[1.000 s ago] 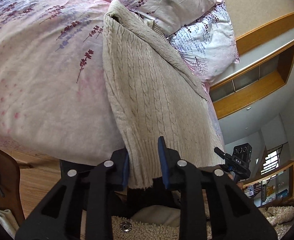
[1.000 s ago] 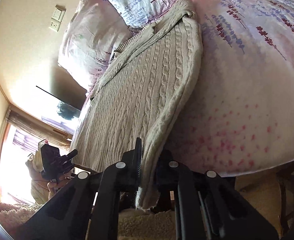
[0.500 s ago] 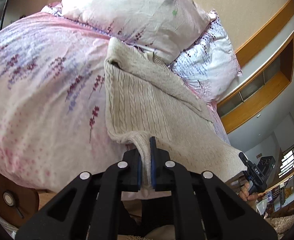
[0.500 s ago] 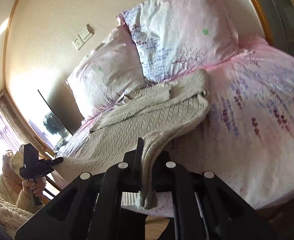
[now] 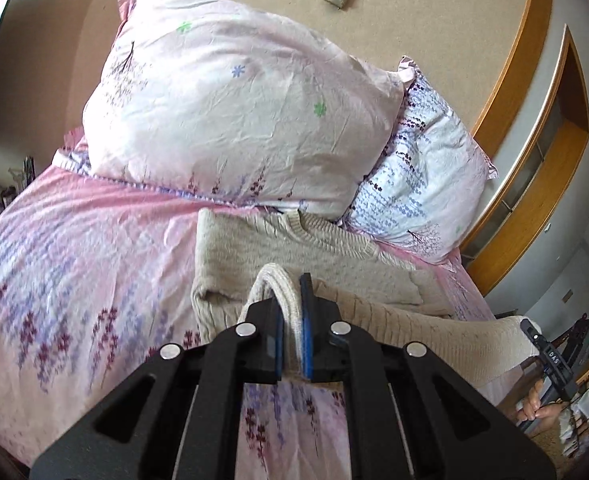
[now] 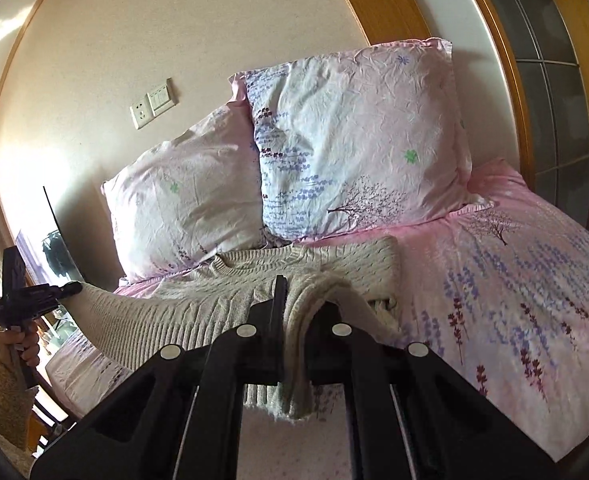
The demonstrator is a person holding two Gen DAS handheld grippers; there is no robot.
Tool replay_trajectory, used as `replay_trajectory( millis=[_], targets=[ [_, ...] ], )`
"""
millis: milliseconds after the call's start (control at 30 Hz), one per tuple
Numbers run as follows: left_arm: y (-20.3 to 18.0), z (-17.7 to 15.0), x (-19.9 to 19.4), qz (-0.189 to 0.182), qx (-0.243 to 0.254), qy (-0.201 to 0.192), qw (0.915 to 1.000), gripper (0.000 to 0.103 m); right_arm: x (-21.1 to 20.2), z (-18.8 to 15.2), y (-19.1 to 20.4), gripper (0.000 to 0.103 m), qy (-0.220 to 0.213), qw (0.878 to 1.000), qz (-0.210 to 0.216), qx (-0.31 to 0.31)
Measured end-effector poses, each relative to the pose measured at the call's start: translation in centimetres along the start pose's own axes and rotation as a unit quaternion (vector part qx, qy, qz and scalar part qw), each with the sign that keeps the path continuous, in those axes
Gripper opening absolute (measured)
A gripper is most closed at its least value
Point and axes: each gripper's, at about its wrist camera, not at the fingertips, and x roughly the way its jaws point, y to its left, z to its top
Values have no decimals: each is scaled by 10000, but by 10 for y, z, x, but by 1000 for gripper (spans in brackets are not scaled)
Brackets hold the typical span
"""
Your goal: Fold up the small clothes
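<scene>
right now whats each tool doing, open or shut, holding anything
Left tool: closed on the hem of the knit sweater.
Right tool: closed on the same sweater's hem at its other corner.

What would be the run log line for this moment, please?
left gripper: shut on sweater hem | right gripper: shut on hem | sweater on bed, collar by pillows

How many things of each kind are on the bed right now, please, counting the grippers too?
Sweater: 1
Pillows: 2
Bedspread: 1
Grippers, left gripper and right gripper, each shut on the sweater hem: 2
Total: 6
</scene>
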Motion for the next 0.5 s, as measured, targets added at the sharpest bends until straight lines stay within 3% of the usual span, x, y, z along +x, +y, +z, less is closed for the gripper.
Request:
replay_trajectory(
  millis=[233, 500],
  targets=[
    [-11, 51, 52, 477, 422, -149, 9979, 7, 45, 29, 12, 7, -175, 9967, -663, -440],
    [5, 66, 128, 719, 318, 223, 9967, 7, 124, 35, -16, 7, 497, 9926, -1105, 21]
  ],
)
